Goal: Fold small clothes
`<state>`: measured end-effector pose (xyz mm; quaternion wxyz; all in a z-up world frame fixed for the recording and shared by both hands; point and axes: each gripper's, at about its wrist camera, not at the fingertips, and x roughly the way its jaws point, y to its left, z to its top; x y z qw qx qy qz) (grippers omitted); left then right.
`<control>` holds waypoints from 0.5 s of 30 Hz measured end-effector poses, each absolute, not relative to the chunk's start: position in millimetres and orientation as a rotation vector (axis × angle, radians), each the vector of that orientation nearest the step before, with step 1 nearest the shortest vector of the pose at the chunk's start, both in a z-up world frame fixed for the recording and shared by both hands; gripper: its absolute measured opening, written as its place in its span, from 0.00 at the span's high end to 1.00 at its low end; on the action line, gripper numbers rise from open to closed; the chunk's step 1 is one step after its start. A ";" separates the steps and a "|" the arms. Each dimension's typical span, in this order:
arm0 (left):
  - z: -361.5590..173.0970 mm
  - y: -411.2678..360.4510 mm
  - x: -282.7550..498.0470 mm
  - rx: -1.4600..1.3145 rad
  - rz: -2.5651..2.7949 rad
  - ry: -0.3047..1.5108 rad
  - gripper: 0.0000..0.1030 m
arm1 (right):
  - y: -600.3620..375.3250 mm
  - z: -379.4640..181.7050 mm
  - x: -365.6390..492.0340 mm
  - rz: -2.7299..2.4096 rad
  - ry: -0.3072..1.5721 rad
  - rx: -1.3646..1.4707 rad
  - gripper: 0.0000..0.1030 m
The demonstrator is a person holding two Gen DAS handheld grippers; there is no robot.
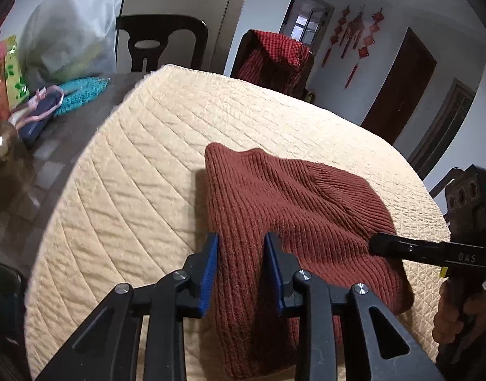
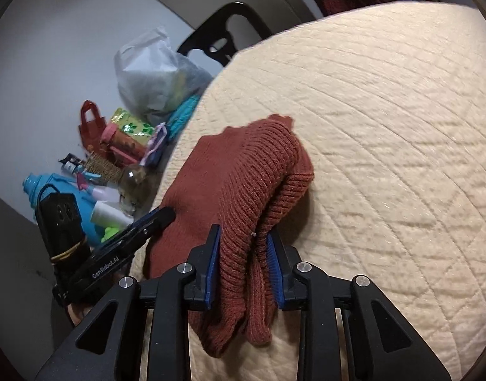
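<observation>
A rust-red knit sweater (image 1: pixel 293 222) lies folded on a cream quilted pad (image 1: pixel 141 165) that covers the counter (image 1: pixel 52 158). In the left wrist view its long side runs from the near edge of the pad away toward the far side, and its ribs run the same way.

The left hand-held gripper (image 1: pixel 241 254) has its two blue pads on either side of a near piece of the sweater. The pads sit apart with knit cloth between them, and I cannot tell if they pinch it.

The right hand-held gripper (image 2: pixel 243 247) is clenched on a thick bunch of the sweater (image 2: pixel 243 184). The cloth is lifted into a hump there, and the folded layers hang down between the pads.

Beside the pad, on the bare counter, sit a white plastic bag (image 1: pixel 71 28), a teal knit cloth (image 1: pixel 81 90) and a blue bottle (image 2: pixel 62 197). A dark chair (image 1: pixel 162 43) stands behind the counter.
</observation>
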<state>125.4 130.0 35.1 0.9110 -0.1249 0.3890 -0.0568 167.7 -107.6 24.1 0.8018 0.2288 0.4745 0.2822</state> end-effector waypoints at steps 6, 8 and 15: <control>33.7 112.1 124.4 -0.192 -0.139 0.796 0.69 | -123.1 18.8 163.6 0.597 1.021 0.495 0.73; 33.6 115.4 124.8 -0.205 -0.133 0.797 0.66 | -121.9 12.3 163.8 0.586 1.053 0.465 0.71; 63.5 116.8 112.4 -0.170 -0.071 0.724 0.67 | -128.8 61.7 148.0 0.529 0.859 0.340 0.70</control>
